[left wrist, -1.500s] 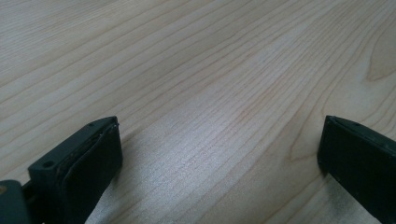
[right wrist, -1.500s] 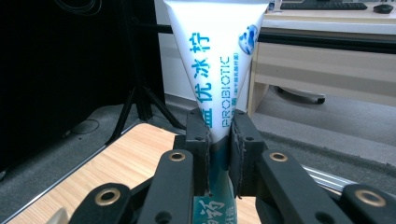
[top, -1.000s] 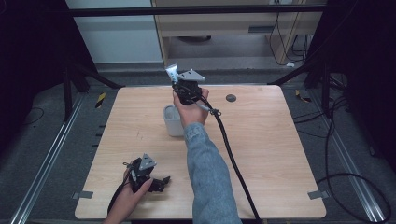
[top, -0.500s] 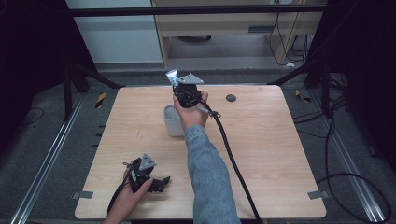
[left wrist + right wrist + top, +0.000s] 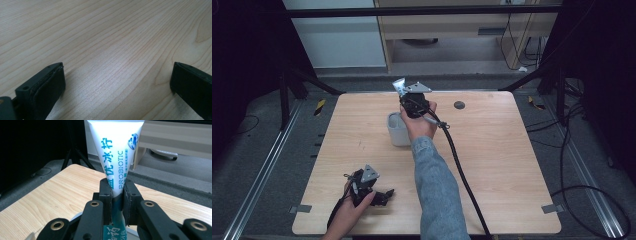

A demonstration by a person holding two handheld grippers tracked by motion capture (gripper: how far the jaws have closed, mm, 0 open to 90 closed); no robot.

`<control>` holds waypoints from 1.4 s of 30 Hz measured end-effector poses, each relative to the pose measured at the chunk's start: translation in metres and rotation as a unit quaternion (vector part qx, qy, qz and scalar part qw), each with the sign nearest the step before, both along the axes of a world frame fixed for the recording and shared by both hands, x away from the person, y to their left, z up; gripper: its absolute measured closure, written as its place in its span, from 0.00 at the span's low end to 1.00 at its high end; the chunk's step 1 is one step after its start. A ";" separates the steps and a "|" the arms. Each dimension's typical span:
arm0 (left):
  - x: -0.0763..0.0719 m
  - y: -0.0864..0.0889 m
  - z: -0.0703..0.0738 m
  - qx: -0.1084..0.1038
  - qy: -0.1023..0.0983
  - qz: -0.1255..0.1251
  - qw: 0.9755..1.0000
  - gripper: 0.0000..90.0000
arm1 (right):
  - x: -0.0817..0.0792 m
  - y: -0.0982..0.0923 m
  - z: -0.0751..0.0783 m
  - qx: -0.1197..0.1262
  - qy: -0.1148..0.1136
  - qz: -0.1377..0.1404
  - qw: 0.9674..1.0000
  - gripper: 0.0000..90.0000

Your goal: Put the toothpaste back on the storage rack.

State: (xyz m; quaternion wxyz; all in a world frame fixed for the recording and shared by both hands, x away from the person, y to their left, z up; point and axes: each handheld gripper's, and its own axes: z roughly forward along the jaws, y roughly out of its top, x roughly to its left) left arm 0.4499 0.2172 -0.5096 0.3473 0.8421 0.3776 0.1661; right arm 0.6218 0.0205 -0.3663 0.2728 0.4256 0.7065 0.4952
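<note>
Resting at the lower left of the high view, your left gripper (image 5: 384,192) lies low on the bench (image 5: 512,150), held in your left hand (image 5: 349,212) near the bench's front edge. In the left gripper view its two black jaws stand wide apart at the bottom corners, with nothing between them but bare pale wood grain.

Moving toward the centre of the high view, a light grey cup (image 5: 397,129) stands on the bench, just left of your right hand (image 5: 419,125). Your denim sleeve (image 5: 437,190) runs up from the bottom edge to that hand.

Your right gripper (image 5: 404,95) is raised at the upper middle of the frame, above the far part of the bench, with its black cable (image 5: 462,170) trailing back toward the bottom edge. In the right gripper view its jaws are closed tight on a white tube (image 5: 117,152) printed in blue with Chinese characters and the word PROBIOTIC. You hold the tube near its teal lower part, and its wide flat end rises to the top edge of that frame.

Farther right in the high view, a small dark round spot (image 5: 459,105) sits on the bench near its far edge; you cannot tell what it is.
</note>
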 end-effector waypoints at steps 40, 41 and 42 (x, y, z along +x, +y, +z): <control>0.000 0.000 0.000 0.000 0.000 0.000 1.000 0.00 | -0.006 -0.003 -0.017 -0.033 0.025 0.007 0.999 0.88; 0.000 0.000 0.000 0.000 0.000 0.000 1.000 0.00 | -0.006 -0.003 -0.017 -0.033 0.026 0.008 0.999 0.88; 0.000 0.000 0.000 0.000 0.000 0.000 1.000 0.00 | -0.006 -0.003 -0.018 -0.033 0.029 0.008 0.999 0.88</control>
